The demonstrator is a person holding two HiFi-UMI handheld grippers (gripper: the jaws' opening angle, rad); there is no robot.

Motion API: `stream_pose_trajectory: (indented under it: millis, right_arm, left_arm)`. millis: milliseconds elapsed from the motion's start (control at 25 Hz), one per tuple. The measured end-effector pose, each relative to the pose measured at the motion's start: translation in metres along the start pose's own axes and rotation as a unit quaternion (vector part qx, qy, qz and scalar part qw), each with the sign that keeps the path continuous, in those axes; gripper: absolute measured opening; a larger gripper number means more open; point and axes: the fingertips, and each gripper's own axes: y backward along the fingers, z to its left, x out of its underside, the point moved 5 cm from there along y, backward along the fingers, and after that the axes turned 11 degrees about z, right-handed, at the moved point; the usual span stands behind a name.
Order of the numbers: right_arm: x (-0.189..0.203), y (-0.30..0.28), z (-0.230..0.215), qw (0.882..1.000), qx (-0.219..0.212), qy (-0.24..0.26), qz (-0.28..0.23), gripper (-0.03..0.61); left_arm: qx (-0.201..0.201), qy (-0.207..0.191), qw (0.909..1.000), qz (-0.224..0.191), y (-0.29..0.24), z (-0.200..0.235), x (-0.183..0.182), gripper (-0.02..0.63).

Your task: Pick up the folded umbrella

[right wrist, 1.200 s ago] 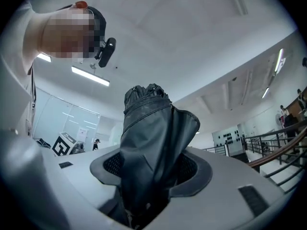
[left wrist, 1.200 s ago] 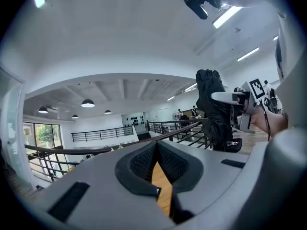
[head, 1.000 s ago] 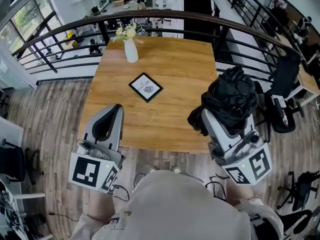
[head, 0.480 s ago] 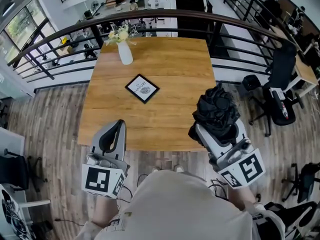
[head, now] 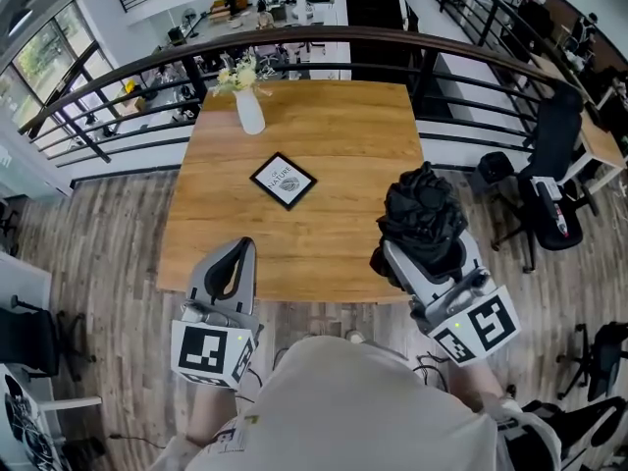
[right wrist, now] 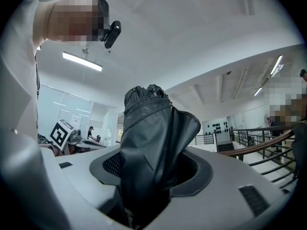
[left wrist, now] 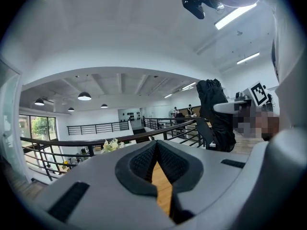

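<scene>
The folded black umbrella (head: 422,217) stands upright in my right gripper (head: 424,253), off the table's right front corner. In the right gripper view its crumpled fabric (right wrist: 148,143) rises from between the jaws, which are shut on it. My left gripper (head: 232,266) hovers over the table's front edge at the left, jaws together with nothing between them; in the left gripper view only a thin sliver of table shows between its pads (left wrist: 144,161), and the umbrella (left wrist: 214,111) appears at the right.
The square wooden table (head: 334,145) carries a white vase with flowers (head: 248,106) at the far left and a small framed card (head: 283,180) in the middle. A curved dark railing (head: 294,39) runs behind it. Black office chairs (head: 549,175) stand at the right.
Both grippers have sunk lower and drawn back toward the table's front edge. The umbrella stays held in the right gripper.
</scene>
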Motion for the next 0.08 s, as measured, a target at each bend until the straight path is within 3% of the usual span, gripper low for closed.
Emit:
stream_pose_trajectory:
  millis: [80]
  right_arm:
    - [0.0002,-0.0007,0.0007,1.0,-0.001,0.0,0.003,0.271]
  left_arm:
    - [0.004,0.001,1.0,0.0,-0.0006,-0.0018,-0.0008,0.017]
